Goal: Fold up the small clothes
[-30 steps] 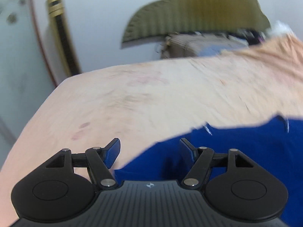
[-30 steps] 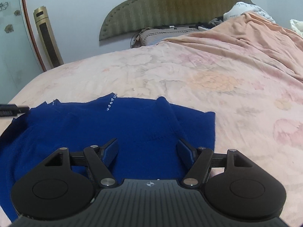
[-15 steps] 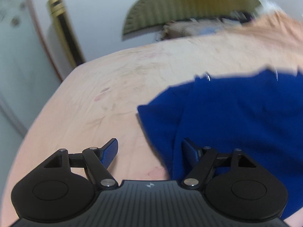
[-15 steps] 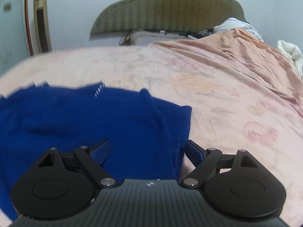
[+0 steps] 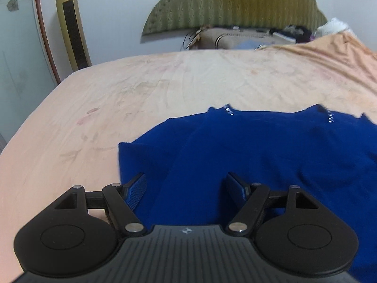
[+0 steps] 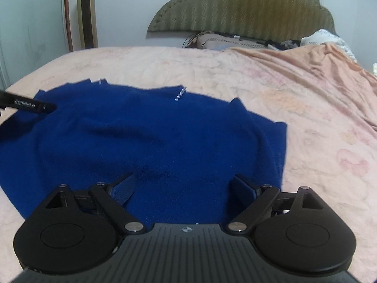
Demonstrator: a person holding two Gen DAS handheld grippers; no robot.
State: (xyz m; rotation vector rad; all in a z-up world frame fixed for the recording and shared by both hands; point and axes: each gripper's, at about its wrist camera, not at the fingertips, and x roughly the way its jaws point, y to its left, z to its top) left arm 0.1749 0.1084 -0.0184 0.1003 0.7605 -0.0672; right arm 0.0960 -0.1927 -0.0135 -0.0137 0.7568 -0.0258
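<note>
A small royal-blue knit garment [image 5: 259, 155] [image 6: 146, 141] lies spread flat on the pink bedsheet, with tiny clear beads at its shoulders. My left gripper [image 5: 186, 184] hovers open over the garment's left part, near its left edge; nothing sits between its blue pads. My right gripper [image 6: 182, 184] hovers over the lower right of the garment, its jaws opening wide and holding nothing. In the right wrist view, the tip of a left gripper finger [image 6: 35, 106] pokes in from the left over the garment's left sleeve.
The pink floral bedsheet [image 5: 165, 89] stretches on all sides of the garment. A rumpled peach blanket [image 6: 318, 75] covers the bed's right side. Behind stand an olive headboard [image 6: 240, 7], pillows, and a gold tower fan [image 5: 70, 23] by the left wall.
Both grippers let go of the garment and opened wider. The left one slid right over the left sleeve; the right one drew back, so more of the spread garment shows.
</note>
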